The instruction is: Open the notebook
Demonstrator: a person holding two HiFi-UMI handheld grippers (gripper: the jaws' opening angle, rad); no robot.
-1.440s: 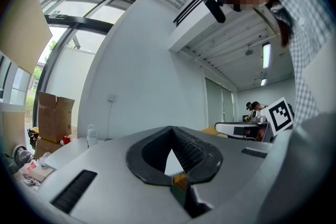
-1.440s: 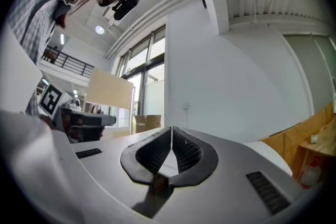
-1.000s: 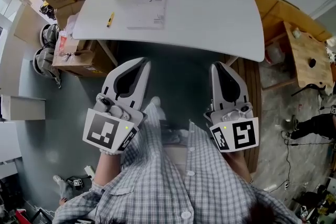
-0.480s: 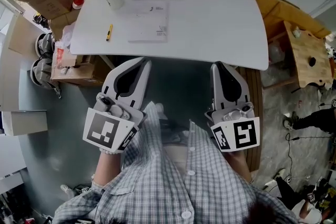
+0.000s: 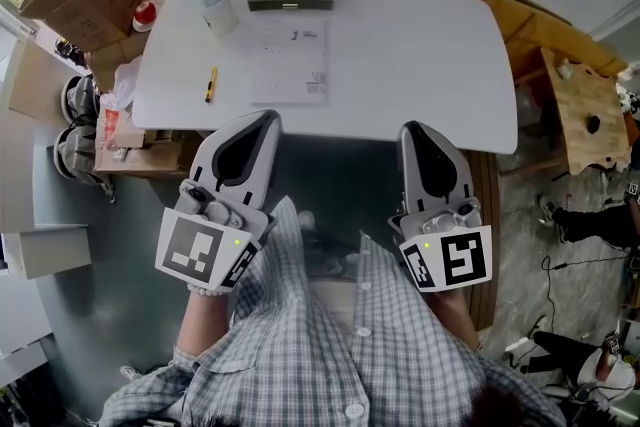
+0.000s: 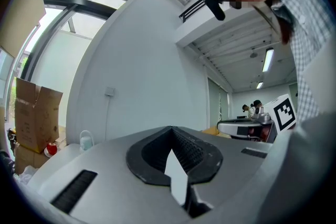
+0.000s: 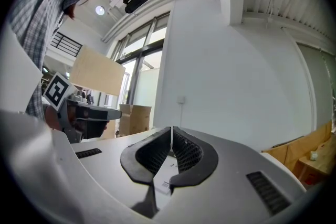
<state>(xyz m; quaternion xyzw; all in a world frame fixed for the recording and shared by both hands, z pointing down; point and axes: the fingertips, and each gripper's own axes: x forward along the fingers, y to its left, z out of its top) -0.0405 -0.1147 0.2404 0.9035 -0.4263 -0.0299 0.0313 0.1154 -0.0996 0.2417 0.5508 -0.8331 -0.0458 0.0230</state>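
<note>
Looking down from the head view, the closed notebook (image 5: pixel 290 63) lies flat by the near edge of the tabletop (image 5: pixel 420 35), left of centre, with a yellow pen (image 5: pixel 211 83) beside it toward the left edge. The left tool (image 5: pixel 268 119) and right tool (image 5: pixel 414 127) hang level just short of that edge, probably to meet the cover edge-on. In the left gripper view the jaws are pressed together and empty. The right gripper view shows the same, likely kept narrow to slip under the cover.
</note>
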